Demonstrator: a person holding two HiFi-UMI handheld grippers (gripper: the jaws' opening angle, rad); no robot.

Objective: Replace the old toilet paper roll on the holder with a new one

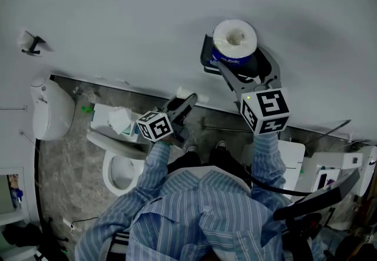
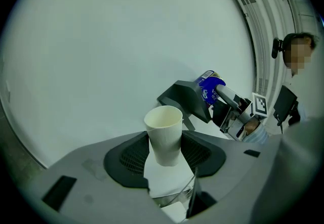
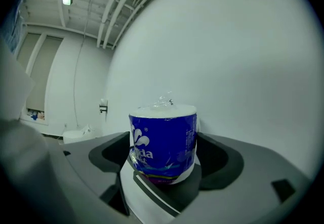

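Note:
A new toilet paper roll (image 1: 234,39) in a blue wrapper is held up in front of the white wall, its open end facing the head view. My right gripper (image 1: 235,60) is shut on it, one jaw on each side. In the right gripper view the wrapped roll (image 3: 163,139) stands upright between the pads of the right gripper (image 3: 164,165). Lower and to the left, my left gripper (image 1: 182,106) is shut on a bare cream cardboard tube (image 2: 164,134), which stands upright between its jaws. The left gripper view also catches the blue roll (image 2: 209,85) at the right.
A toilet (image 1: 121,170) stands below the left gripper, with a white tank top (image 1: 103,117) carrying crumpled tissue. A white bin (image 1: 50,109) sits at the far left. A small fixture (image 1: 29,43) hangs on the wall. White equipment (image 1: 330,168) stands at the right.

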